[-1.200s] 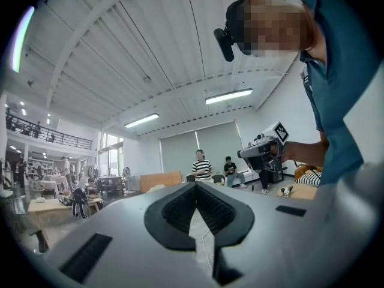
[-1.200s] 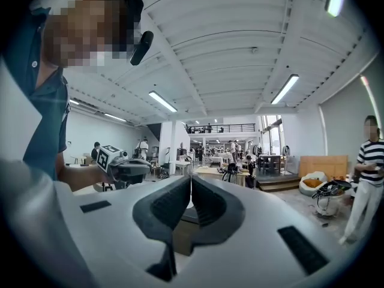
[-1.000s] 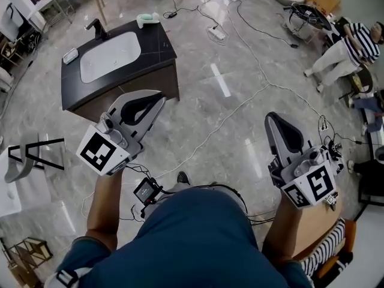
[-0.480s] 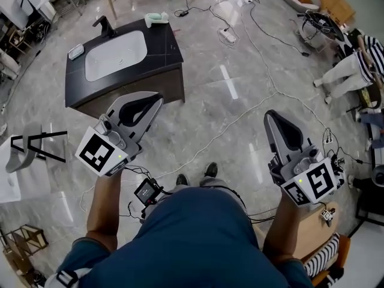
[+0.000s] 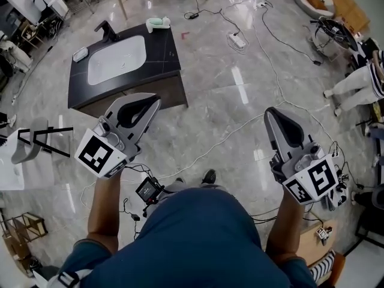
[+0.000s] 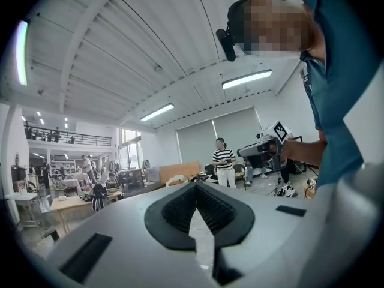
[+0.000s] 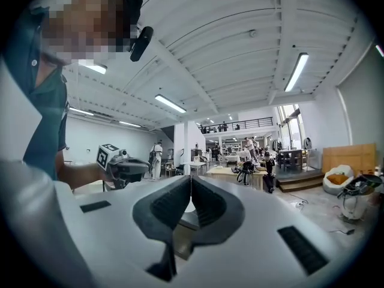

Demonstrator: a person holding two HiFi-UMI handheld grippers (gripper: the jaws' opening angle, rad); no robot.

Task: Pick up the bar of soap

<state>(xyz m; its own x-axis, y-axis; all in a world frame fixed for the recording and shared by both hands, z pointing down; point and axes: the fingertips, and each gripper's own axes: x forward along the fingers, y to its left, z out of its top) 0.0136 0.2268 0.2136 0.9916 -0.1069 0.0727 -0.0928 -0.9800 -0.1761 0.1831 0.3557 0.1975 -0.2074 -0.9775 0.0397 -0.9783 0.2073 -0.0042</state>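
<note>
Currently both bare forearms are bent at the elbow and held out in front of the waist, well apart, in the lower half of the head view. The left forearm (image 5: 101, 204) carries the left gripper (image 5: 153, 101), which slants toward the upper right with its marker cube nearest the hand. The right forearm (image 5: 282, 228) carries the right gripper (image 5: 270, 114), which points up the frame and leans slightly left. Both tongs are pinched together at the tips with nothing between them. Each gripper view looks level across the room and takes in much of the ceiling (image 6: 120, 53).

At the upper left stands a vanity (image 5: 165, 47) with a black top, a white basin (image 5: 117, 59) and a black faucet (image 5: 107, 30). A pale rounded block, which appears to be the bar of soap (image 5: 80, 54), lies on the counter just left of the basin, well away from both grippers. A mint-green thing (image 5: 157, 23) sits at the counter's far right corner and is too small to name.

Glossy grey marbled floor (image 5: 204, 89) fills the room. Pale cables (image 5: 240, 125) trail across it toward a power strip (image 5: 238, 39). A black-framed chair (image 5: 30, 146) stands at the left edge, and 1 person in a striped top (image 5: 351, 84) sits at the right edge.
</note>
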